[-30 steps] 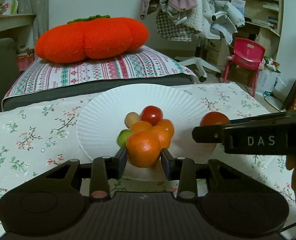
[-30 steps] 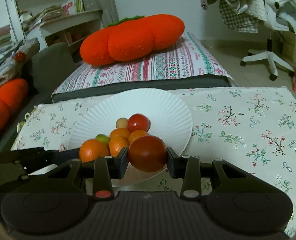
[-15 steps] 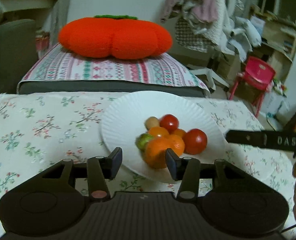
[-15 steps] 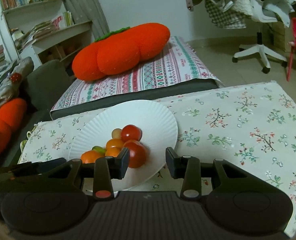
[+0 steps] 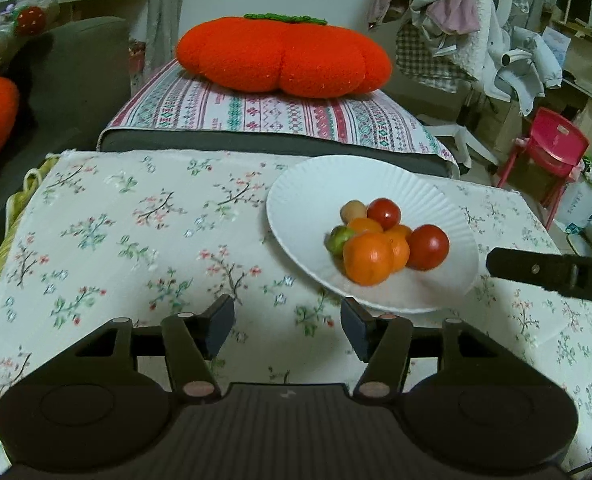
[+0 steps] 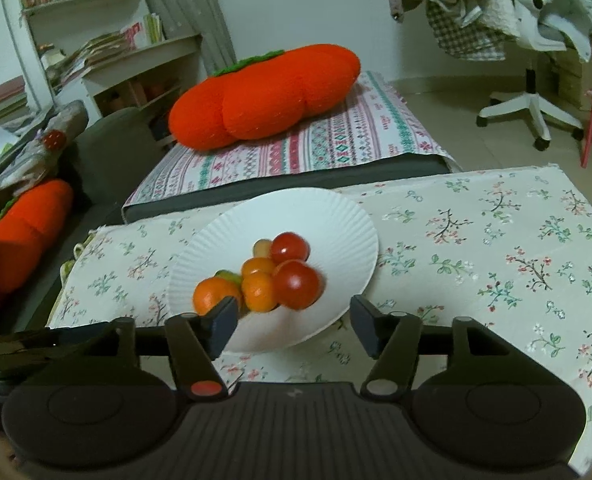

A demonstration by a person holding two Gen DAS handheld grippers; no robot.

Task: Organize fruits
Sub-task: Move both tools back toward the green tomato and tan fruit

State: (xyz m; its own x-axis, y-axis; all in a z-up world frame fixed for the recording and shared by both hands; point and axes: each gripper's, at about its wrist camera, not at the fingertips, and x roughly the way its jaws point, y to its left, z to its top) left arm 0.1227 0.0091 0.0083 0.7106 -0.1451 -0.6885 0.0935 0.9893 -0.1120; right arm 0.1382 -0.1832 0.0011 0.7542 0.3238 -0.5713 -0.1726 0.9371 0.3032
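Observation:
A white paper plate [image 5: 316,188] [image 6: 336,224] lies on the flowered tablecloth and carries several small fruits in a pile. Among them are a large orange [image 5: 368,258] [image 6: 212,294], a big red tomato [image 5: 427,247] [image 6: 297,284], a smaller tomato [image 5: 383,213] [image 6: 290,247], a green fruit [image 5: 339,239] and a tan one [image 5: 353,210]. My left gripper [image 5: 287,326] hovers over bare cloth left of the plate, jaws opening, nothing between them. My right gripper [image 6: 294,323] hangs over the plate's near rim, jaws opening, empty; its finger [image 5: 548,274] shows at the left view's right edge.
A big orange pumpkin cushion [image 5: 284,56] [image 6: 264,96] rests on a striped mat [image 5: 256,114] behind the table. A second orange cushion [image 6: 28,220] lies at far left. A red child's chair [image 5: 548,152] and a white swivel chair [image 6: 532,108] stand to the right.
Both grippers let go of their fruit: the orange and the big tomato now lie on the plate. Both jaws widened and pulled back and up; the left one slid leftward off the plate.

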